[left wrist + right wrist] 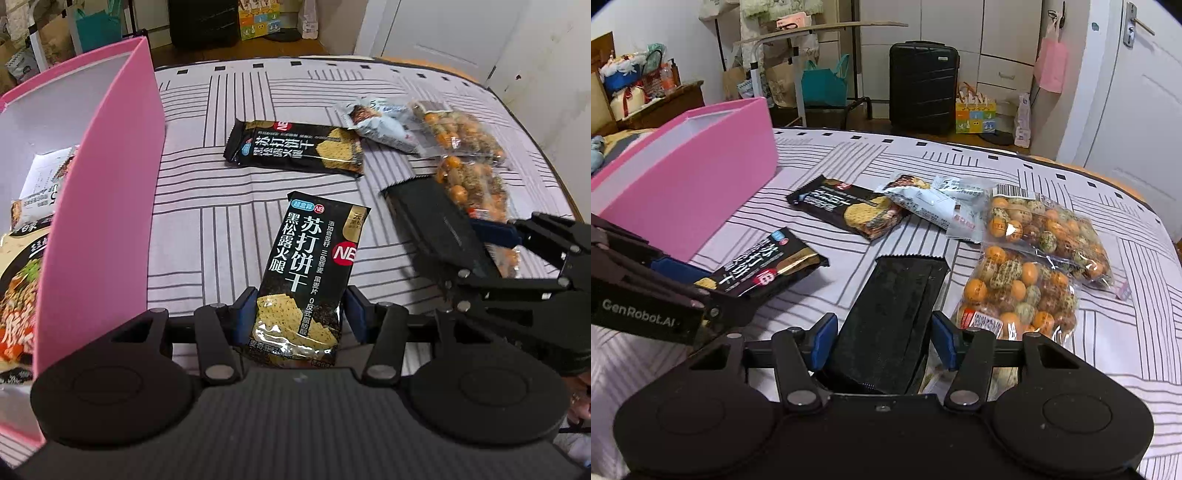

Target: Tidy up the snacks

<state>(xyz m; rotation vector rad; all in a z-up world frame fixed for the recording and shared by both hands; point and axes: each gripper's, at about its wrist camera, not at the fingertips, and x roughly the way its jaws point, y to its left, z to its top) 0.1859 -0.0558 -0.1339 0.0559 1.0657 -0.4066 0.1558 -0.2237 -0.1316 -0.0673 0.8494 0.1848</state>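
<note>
My left gripper (pixel 298 314) is shut on a black soda cracker pack (pixel 306 273), gripped at its near end beside the pink box (pixel 107 206); the same pack shows in the right wrist view (pixel 768 267). My right gripper (pixel 884 341) is shut on a plain black pack (pixel 894 317), seen face down; it also shows in the left wrist view (pixel 436 225). A second cracker pack (pixel 295 147) lies further back on the striped cloth (pixel 207 229).
The pink box holds several snack packs (pixel 18 280). Two clear bags of coated nuts (pixel 1045 225) (pixel 1015 295) and white-grey packets (pixel 938 203) lie at the right. A suitcase (pixel 923 85) and bags stand beyond the far edge.
</note>
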